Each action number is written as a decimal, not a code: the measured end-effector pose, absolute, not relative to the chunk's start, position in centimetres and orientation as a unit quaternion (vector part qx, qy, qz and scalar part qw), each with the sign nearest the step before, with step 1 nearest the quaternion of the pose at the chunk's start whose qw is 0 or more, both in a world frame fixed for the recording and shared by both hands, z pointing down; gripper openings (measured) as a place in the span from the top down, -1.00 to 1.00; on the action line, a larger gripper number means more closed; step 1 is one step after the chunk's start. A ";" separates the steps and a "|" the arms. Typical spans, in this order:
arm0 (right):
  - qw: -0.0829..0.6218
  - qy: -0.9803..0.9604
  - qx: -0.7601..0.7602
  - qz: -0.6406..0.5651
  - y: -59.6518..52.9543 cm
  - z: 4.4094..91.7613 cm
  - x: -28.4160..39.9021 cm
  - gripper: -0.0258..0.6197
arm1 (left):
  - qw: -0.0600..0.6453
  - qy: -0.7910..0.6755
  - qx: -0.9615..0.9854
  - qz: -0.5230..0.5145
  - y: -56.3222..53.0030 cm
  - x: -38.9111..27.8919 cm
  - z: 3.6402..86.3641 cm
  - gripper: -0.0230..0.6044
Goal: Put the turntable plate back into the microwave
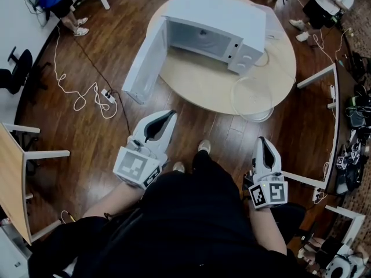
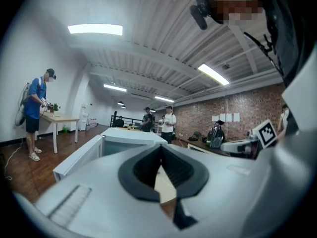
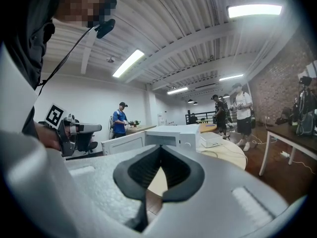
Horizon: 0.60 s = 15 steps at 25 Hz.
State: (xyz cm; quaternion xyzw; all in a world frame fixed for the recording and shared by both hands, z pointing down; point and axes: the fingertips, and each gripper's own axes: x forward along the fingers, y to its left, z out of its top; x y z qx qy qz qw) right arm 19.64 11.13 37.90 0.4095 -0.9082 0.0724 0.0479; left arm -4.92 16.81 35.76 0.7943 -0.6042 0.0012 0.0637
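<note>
Clear round glass turntable plate [image 1: 252, 99] lies on the round wooden surface [image 1: 197, 77], near edge, 12 o'clock from my right tool [image 1: 264, 141], nearer than my left tool [image 1: 170, 116]; both pressed together, empty.

The person wears black clothes [image 1: 191, 225] and pale shoes [image 1: 204, 146]; the left gripper [image 1: 171, 114] and right gripper [image 1: 262, 139] are white with black pads [image 1: 155, 127] and marker cubes [image 1: 137, 168].

Clear glass turntable plate [image 1: 252, 99], flat, near open white microwave [image 1: 215, 17]
</note>
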 end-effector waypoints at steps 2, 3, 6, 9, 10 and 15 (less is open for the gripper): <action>0.044 -0.909 0.408 0.075 10.2 38.1 19.8 0.92 | 0.061 -0.604 0.795 0.008 15.9 -4.6 35.7 0.92; 0.042 -0.909 0.408 0.077 9.7 38.2 19.9 0.92 | 0.060 -0.604 0.794 0.010 15.5 -4.6 35.7 0.92; 0.038 -0.909 0.407 0.079 8.2 38.4 20.1 0.92 | 0.065 -0.603 0.795 0.014 13.9 -4.2 35.2 0.92; 0.030 -0.908 0.410 0.082 6.4 38.3 20.4 0.92 | 0.070 -0.597 0.799 0.020 12.1 -3.8 34.8 0.92; 0.028 -0.908 0.411 0.083 5.8 38.4 20.6 0.92 | 0.068 -0.597 0.799 0.022 11.5 -3.7 34.8 0.92; 0.025 -0.910 0.404 0.092 3.1 38.6 21.2 0.92 | 0.063 -0.603 0.795 0.023 8.8 -3.0 33.9 0.92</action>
